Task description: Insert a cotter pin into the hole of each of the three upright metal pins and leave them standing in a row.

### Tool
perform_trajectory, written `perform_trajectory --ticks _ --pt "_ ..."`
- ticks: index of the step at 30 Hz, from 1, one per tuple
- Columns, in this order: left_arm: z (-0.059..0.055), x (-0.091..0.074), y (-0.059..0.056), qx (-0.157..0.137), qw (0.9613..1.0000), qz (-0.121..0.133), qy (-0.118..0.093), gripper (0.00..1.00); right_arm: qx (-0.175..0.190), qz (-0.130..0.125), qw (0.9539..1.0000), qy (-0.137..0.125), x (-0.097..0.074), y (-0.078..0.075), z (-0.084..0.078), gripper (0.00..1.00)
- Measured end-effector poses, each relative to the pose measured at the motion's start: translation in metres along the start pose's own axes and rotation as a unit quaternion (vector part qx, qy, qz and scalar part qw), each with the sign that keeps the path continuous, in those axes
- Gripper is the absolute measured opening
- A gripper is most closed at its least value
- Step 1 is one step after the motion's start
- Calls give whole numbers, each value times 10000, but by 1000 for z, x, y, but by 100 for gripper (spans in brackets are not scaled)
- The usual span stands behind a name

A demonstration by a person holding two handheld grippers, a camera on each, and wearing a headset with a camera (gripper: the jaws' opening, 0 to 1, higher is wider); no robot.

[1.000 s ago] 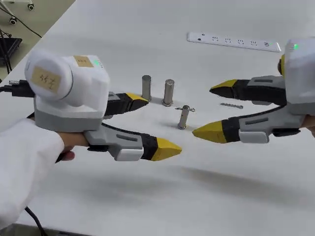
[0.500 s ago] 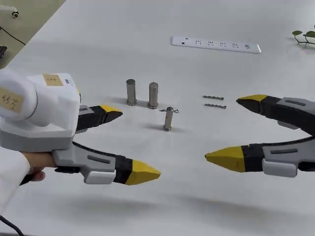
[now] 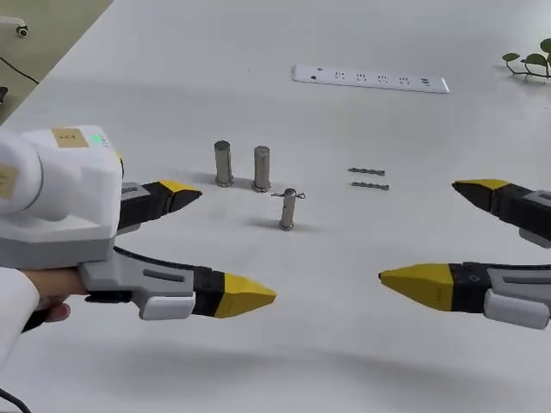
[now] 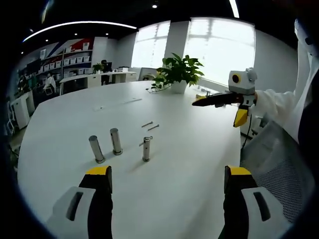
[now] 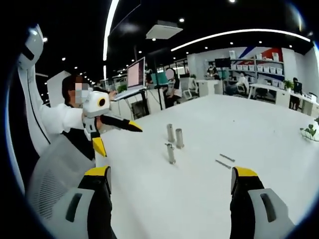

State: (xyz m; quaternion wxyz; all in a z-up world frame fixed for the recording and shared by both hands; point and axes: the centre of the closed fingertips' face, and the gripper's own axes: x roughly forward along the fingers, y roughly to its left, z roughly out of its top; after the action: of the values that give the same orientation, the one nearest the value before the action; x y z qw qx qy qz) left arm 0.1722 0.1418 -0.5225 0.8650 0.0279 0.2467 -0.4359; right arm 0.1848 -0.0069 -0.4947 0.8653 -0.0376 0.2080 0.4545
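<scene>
Backed away from the pins, left tongs [image 3: 232, 243] and right tongs [image 3: 420, 230] hang released and empty over the worktop [image 3: 327, 353]. Beyond them the nearest metal pin [image 3: 287, 211] stands already fitted with a cotter pin [image 3: 288, 195]; two bare pins [image 3: 262, 168] stand behind it. The next step is likely to pick up one of the loose cotter pins [image 3: 368, 185] lying to the right.

Left pin [image 3: 223, 163] and middle pin [image 3: 262, 168], bare steel cylinders, stand upright side by side. At their 4 o'clock, third pin [image 3: 287, 213] stands upright, with the inserted cotter pin [image 3: 288, 194] crosswise near its top. At 3 o'clock, far loose cotter pin [image 3: 366, 171] and near loose cotter pin [image 3: 370, 185] lie flat and parallel.
</scene>
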Motion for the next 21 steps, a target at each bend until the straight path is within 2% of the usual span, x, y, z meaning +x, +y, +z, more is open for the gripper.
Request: perform_trajectory --ticks 4,7,9,14,21 --pt "3 -2 11 26 9999 108 -21 92 -2 -88 9998 176 -2 -1 -9 98" --pt "13 -4 21 48 9996 178 -191 90 -5 -77 9998 179 -3 2 -11 98" --pt "18 -5 27 103 9994 225 -227 90 6 -67 9998 186 -4 4 -12 98" --pt "28 -4 48 243 9986 402 -226 89 14 -136 9997 192 -8 5 -13 98" --pt "34 2 79 293 9970 686 -223 85 75 -268 9995 180 -15 3 -14 98"
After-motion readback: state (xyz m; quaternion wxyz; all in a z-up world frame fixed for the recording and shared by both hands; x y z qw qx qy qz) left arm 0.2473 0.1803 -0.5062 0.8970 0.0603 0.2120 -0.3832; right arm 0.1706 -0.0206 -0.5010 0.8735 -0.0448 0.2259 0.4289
